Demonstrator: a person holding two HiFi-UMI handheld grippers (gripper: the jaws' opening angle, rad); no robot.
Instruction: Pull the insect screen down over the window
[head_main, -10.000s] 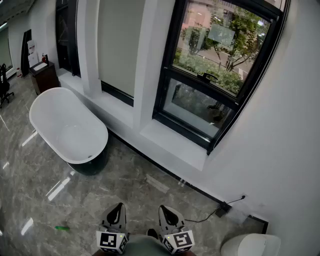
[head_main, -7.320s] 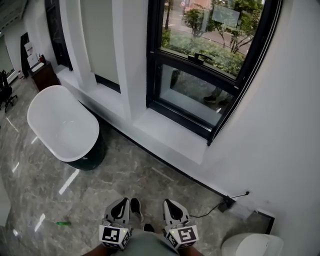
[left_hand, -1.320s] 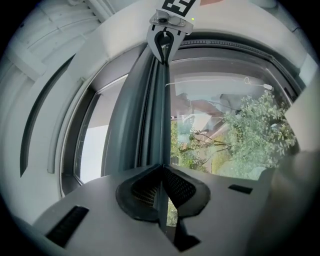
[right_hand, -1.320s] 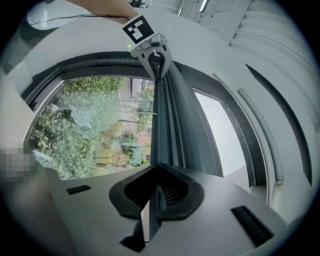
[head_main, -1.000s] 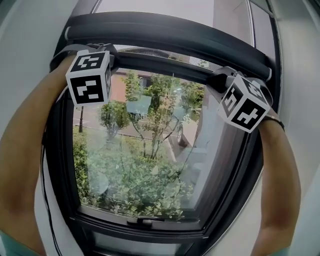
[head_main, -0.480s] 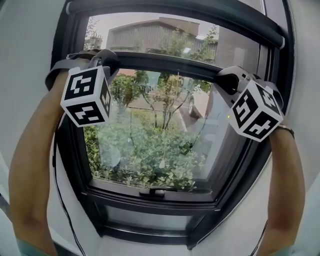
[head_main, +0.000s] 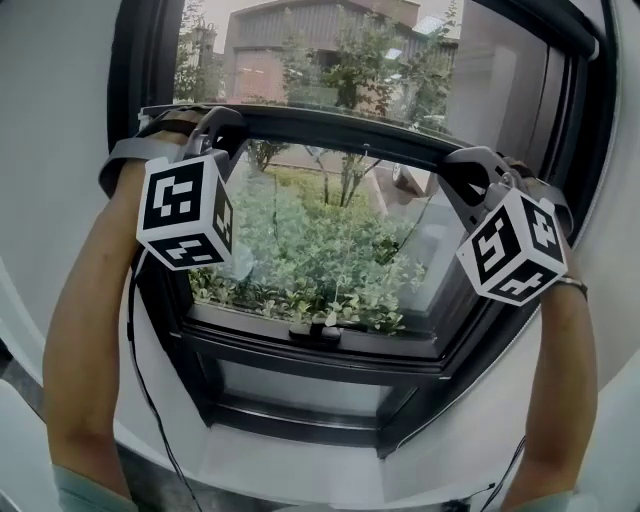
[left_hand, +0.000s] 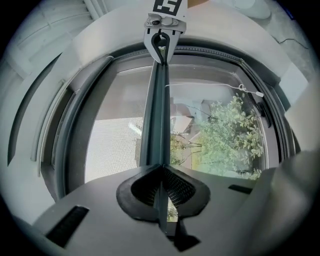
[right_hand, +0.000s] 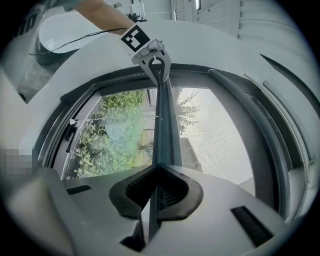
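At ten o'clock in the head view, the left gripper (head_main: 225, 117) has its jaws nearly closed, pinching the left end of the dark pull bar (head_main: 340, 122) of the insect screen (head_main: 330, 55). The bar crosses the upper part of the window (head_main: 300, 358), with mesh above it and bare glass below. At two o'clock, the right gripper (head_main: 458, 162) clamps the bar's right end the same way.

The dark pull bar (head_main: 330, 122) of the insect screen (left_hand: 115, 145) lies level partway down the black-framed window (head_main: 310, 352), mesh above it.
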